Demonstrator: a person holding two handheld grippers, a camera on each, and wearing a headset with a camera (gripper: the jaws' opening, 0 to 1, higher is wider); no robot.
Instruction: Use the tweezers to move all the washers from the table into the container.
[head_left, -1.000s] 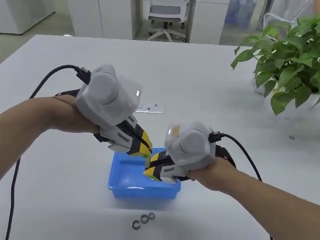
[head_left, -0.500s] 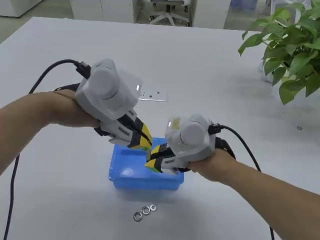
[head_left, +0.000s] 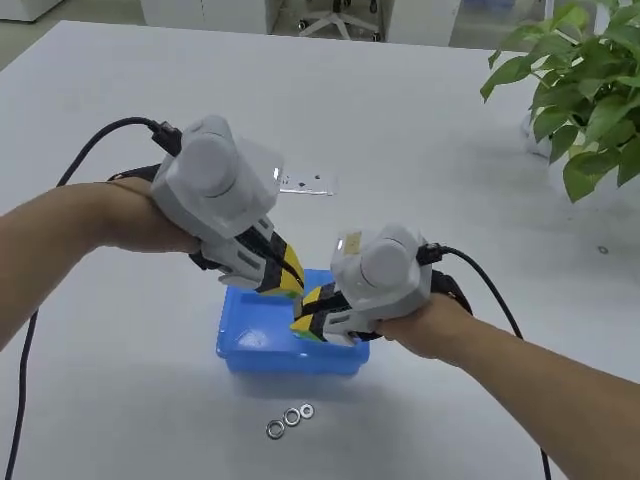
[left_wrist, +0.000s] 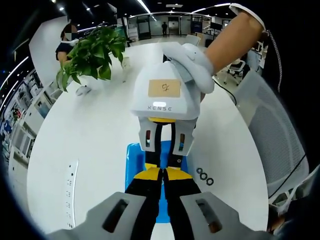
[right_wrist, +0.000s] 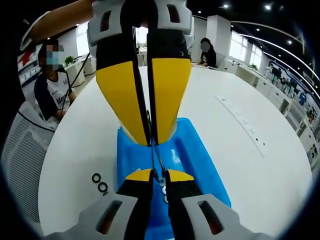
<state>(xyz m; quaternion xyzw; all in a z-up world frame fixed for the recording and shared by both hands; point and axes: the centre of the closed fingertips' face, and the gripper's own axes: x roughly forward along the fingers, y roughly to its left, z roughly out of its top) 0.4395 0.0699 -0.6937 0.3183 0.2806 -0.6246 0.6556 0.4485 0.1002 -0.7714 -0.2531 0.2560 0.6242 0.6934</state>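
Blue plastic, the container (head_left: 285, 360) sits on the white table (head_left: 420, 150) right under both grippers. The left gripper (head_left: 288, 284) reaches down over it from the left, and the right gripper (head_left: 306, 322) meets it from the right, their yellow-padded tips almost touching above the container's inside.

In the right gripper view the left gripper's jaws are pressed together on the thin metal tweezers (right_wrist: 154, 145). These run down from between the yellow pads to the right gripper's own jaws. Those jaws stand at a narrow gap with the tweezer tips between them; I cannot tell whether they press on the tips. In the left gripper view its own jaws are closed tight, facing the right gripper head-on.

Three washers (head_left: 290, 418) lie in a short touching row on the table, near the container's front wall and outside it.

A flat pale strip (head_left: 300, 183) lies farther back on the table, and a leafy green plant (head_left: 590, 90) stands at the far right edge.
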